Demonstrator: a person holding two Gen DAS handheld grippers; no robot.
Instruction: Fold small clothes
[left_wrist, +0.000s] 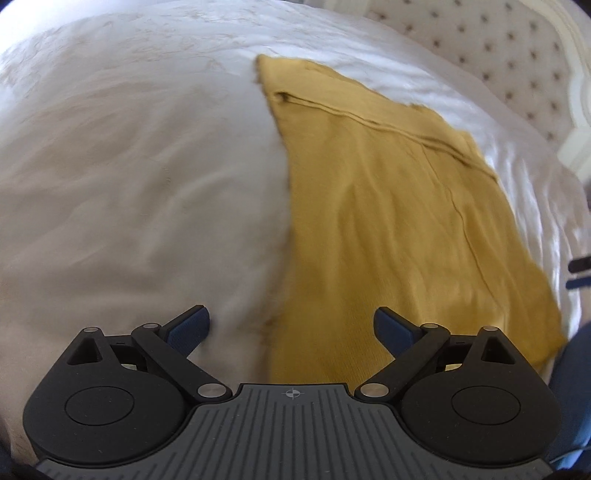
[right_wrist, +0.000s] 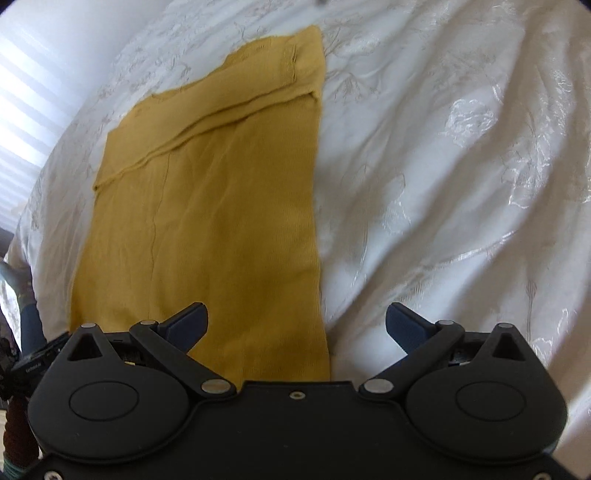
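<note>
A mustard-yellow knit garment (left_wrist: 399, 221) lies flat on the white bedspread (left_wrist: 129, 177), folded lengthwise into a long strip with a sleeve laid across its far part. My left gripper (left_wrist: 291, 328) is open and empty, hovering over the garment's near left edge. The garment also shows in the right wrist view (right_wrist: 207, 221). My right gripper (right_wrist: 295, 326) is open and empty, over the garment's near right edge, its left finger above the cloth and its right finger above the bedspread (right_wrist: 443, 184).
A tufted white headboard (left_wrist: 517, 55) stands beyond the bed in the left wrist view. A window with blinds (right_wrist: 26, 92) is at the far left of the right wrist view. The other gripper (right_wrist: 33, 362) shows at the right wrist view's left edge.
</note>
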